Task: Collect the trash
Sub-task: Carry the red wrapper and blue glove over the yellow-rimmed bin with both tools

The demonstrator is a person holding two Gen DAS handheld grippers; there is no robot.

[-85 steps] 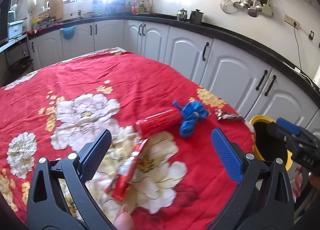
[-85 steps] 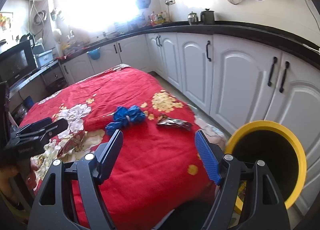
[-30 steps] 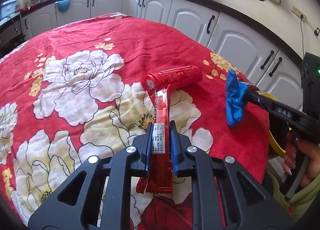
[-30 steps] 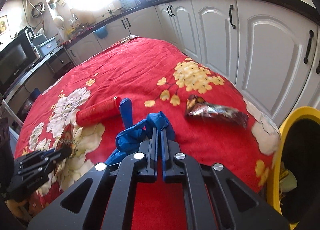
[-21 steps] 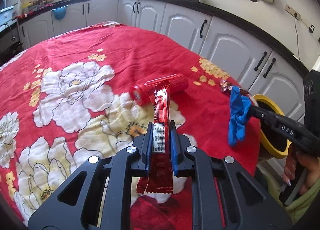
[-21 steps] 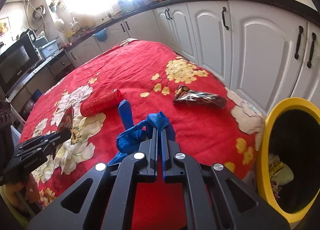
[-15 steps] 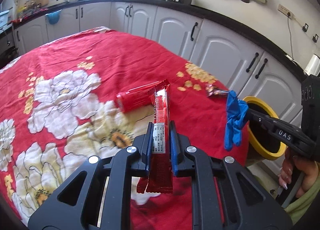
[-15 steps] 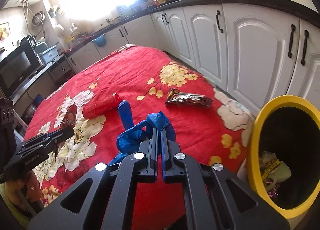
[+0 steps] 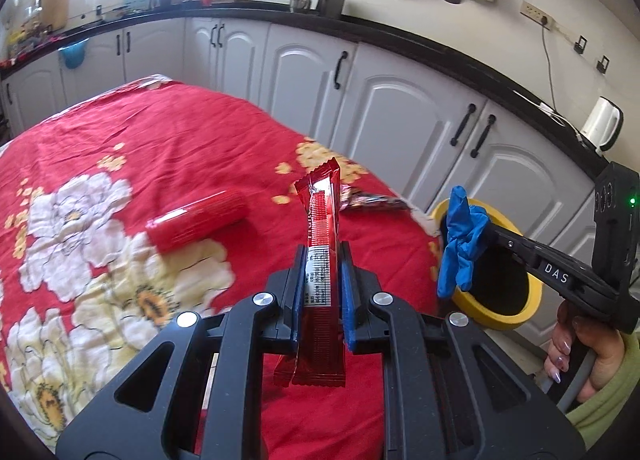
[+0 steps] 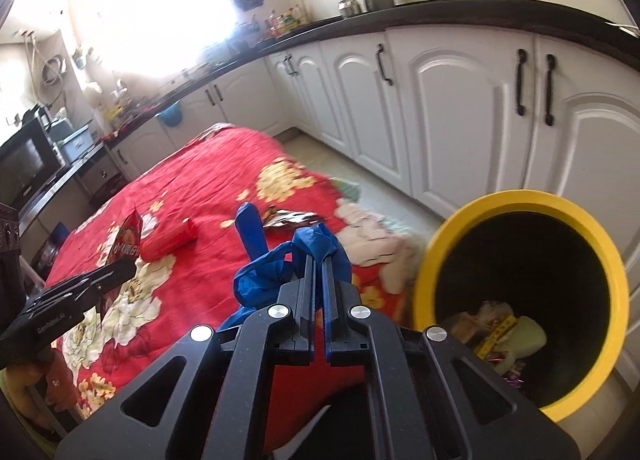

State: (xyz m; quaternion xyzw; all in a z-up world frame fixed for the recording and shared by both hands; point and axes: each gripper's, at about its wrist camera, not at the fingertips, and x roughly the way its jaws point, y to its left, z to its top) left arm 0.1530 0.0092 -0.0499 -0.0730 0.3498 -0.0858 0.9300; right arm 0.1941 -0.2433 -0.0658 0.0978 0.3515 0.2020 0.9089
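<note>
My left gripper is shut on a long red snack wrapper and holds it upright above the red flowered tablecloth. My right gripper is shut on a crumpled blue glove, which also shows in the left wrist view, just left of the yellow-rimmed trash bin. The bin stands off the table's right edge and holds some trash. A red tube and a dark foil wrapper lie on the cloth.
White cabinets with black handles and a dark counter run behind the table. A floor strip lies between table and cabinets. The person's hand holds the right gripper's handle.
Both grippers closed on their items, lifted them off the cloth and moved right toward the bin. The blue glove now hangs at the bin's rim.
</note>
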